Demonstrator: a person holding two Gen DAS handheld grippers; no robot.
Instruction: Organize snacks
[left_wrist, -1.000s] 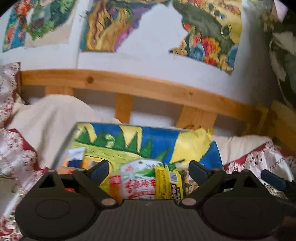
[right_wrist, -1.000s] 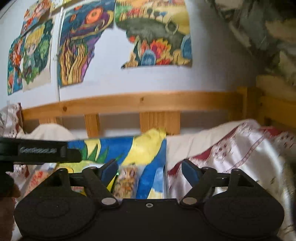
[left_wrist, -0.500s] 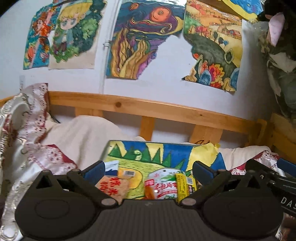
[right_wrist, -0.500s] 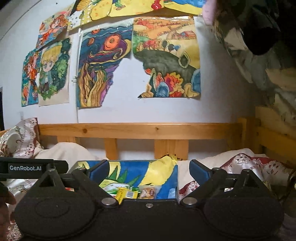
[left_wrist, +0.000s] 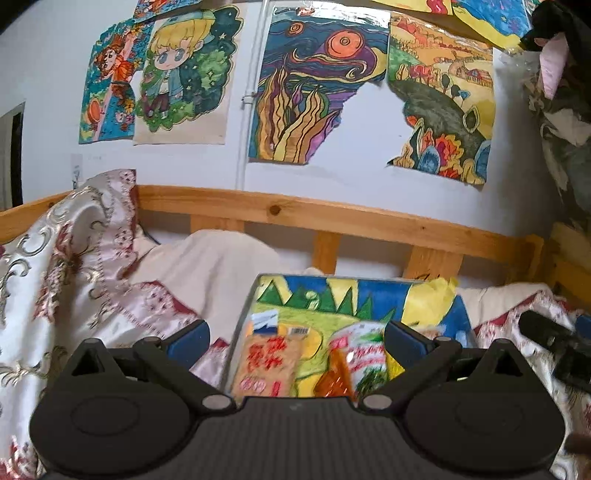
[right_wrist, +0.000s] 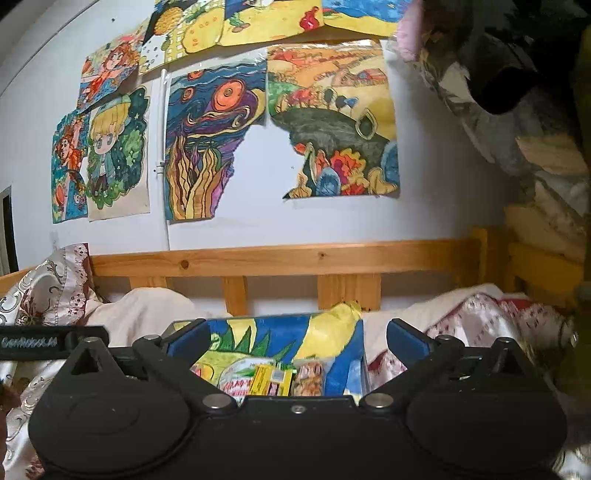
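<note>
A box lined with a bright painted sheet (left_wrist: 332, 295) sits on the bed, just beyond both grippers. Inside lie an orange packet with red writing (left_wrist: 267, 363), a white and green packet (left_wrist: 364, 354) and a small orange one (left_wrist: 332, 384). The right wrist view shows the same box (right_wrist: 258, 332) with a yellow packet (right_wrist: 264, 380) and a brown one (right_wrist: 308, 380). My left gripper (left_wrist: 295, 341) is open wide with nothing between its pads. My right gripper (right_wrist: 295, 341) has its jaws opening, also with nothing between them.
A wooden bed rail (left_wrist: 332, 218) runs behind the box, with drawings taped to the wall (left_wrist: 314, 85) above. Patterned satin bedding (left_wrist: 74, 258) lies to the left and right (right_wrist: 498, 317). Dark clothes (right_wrist: 517, 66) hang at the upper right.
Both grippers have drawn back and risen from the box, so more wall shows. The right jaws have widened. The snacks stay in the box.
</note>
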